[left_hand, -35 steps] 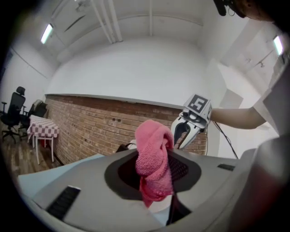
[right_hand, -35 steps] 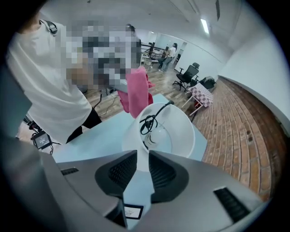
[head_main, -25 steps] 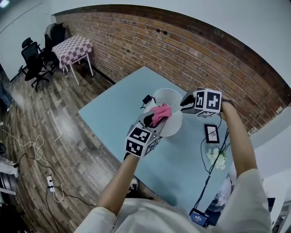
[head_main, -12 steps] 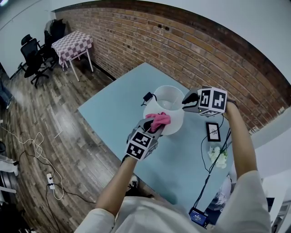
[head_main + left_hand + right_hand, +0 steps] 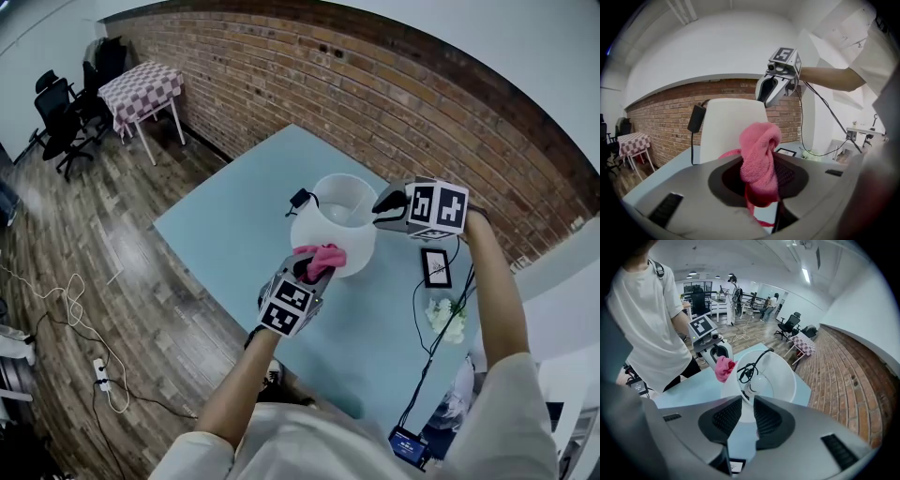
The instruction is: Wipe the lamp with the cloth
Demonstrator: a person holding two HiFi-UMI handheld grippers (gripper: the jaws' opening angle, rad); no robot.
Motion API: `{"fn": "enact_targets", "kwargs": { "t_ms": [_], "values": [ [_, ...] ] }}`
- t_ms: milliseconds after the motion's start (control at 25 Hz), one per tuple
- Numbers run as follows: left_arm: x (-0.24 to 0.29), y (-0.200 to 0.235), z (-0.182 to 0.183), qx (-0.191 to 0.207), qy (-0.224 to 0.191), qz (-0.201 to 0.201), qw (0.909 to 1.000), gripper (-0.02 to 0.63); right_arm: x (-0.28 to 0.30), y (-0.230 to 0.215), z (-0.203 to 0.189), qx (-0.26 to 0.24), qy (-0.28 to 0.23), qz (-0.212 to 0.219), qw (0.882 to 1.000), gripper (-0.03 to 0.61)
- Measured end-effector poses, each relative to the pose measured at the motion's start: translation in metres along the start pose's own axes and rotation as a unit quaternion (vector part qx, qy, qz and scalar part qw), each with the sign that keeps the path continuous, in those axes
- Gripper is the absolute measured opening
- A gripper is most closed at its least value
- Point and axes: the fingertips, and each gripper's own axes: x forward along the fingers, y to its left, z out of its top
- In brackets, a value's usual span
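A lamp with a white shade (image 5: pixel 317 228) stands on the pale blue table (image 5: pixel 225 234); its bulb (image 5: pixel 758 382) and coiled black cord show inside the shade (image 5: pixel 782 376). My left gripper (image 5: pixel 313 265) is shut on a pink cloth (image 5: pixel 322 255), which is bunched between the jaws (image 5: pixel 759 154) and presses against the near lower side of the shade (image 5: pixel 729 126). My right gripper (image 5: pixel 380 208) reaches down from the right and is shut on the shade's upper rim, whose wall runs between its pads (image 5: pixel 727 416). The right gripper (image 5: pixel 771 91) shows above the shade in the left gripper view.
A small picture frame (image 5: pixel 436 268), white flowers (image 5: pixel 447 320) and black cables lie on the table's right side. A black adapter (image 5: pixel 301 201) sits behind the lamp. Brick wall behind. A checkered table (image 5: pixel 141 89), office chairs (image 5: pixel 54 117) and floor cables stand at left.
My left gripper has slid the pink cloth down the shade's near side, from near the rim to low on the shade. The right gripper has kept still on the rim.
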Motion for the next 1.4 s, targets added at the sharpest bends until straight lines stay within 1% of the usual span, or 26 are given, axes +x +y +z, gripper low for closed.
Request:
{"fn": "enact_targets", "kwargs": {
  "t_ms": [120, 280, 520, 600, 760, 880, 920, 960, 1000, 1080, 1160, 1240, 1320, 1400],
  "values": [
    [0.001, -0.003, -0.011, -0.01, 0.009, -0.006, 0.9999, 0.138, 0.0, 0.001, 0.0, 0.0, 0.0, 0.0, 1.0, 0.106],
    [0.003, -0.007, -0.024, -0.014, 0.028, -0.012, 0.9994, 0.138, 0.0, 0.002, 0.0, 0.004, -0.002, -0.001, 1.0, 0.106],
    [0.0, -0.014, -0.035, -0.009, 0.052, -0.026, 0.9983, 0.137, -0.001, 0.001, 0.001, -0.003, 0.003, -0.016, 1.0, 0.104],
    [-0.005, -0.012, -0.029, -0.01, 0.044, -0.022, 0.9987, 0.137, -0.001, 0.0, 0.002, -0.001, 0.005, -0.023, 1.0, 0.101],
    [-0.02, -0.001, -0.004, -0.007, 0.007, -0.005, 0.9999, 0.137, -0.003, 0.002, 0.0, 0.013, 0.025, -0.025, 0.999, 0.094],
    [-0.033, 0.005, 0.013, -0.008, -0.019, 0.005, 0.9998, 0.137, -0.003, 0.007, 0.005, 0.025, 0.038, -0.021, 0.999, 0.073],
    [-0.038, 0.008, 0.017, -0.01, -0.027, 0.011, 0.9995, 0.137, -0.003, 0.009, 0.009, 0.035, 0.037, -0.016, 0.999, 0.06],
    [-0.043, 0.011, 0.021, -0.012, -0.034, 0.017, 0.9992, 0.137, -0.003, 0.011, 0.014, 0.048, 0.033, -0.012, 0.998, 0.029],
    [-0.048, 0.013, 0.024, -0.014, -0.04, 0.024, 0.9988, 0.137, -0.004, 0.013, 0.021, 0.06, 0.026, -0.011, 0.998, 0.017],
    [-0.057, 0.018, 0.028, -0.019, -0.049, 0.035, 0.998, 0.137, -0.003, 0.016, 0.034, 0.073, 0.015, -0.008, 0.997, 0.017],
    [-0.064, 0.021, 0.03, -0.023, -0.056, 0.044, 0.9972, 0.137, -0.001, 0.023, 0.045, 0.058, 0.016, 0.0, 0.998, 0.017],
    [-0.07, 0.023, 0.036, -0.025, -0.065, 0.049, 0.9963, 0.137, -0.003, 0.025, 0.051, 0.011, 0.022, -0.009, 1.0, 0.023],
    [-0.074, 0.024, 0.045, -0.023, -0.074, 0.051, 0.9957, 0.137, -0.009, 0.022, 0.049, -0.026, 0.033, -0.026, 0.999, 0.025],
    [-0.077, 0.023, 0.056, -0.02, -0.084, 0.05, 0.995, 0.137, -0.014, 0.022, 0.041, -0.039, 0.044, -0.027, 0.998, 0.028]
  ]
}}
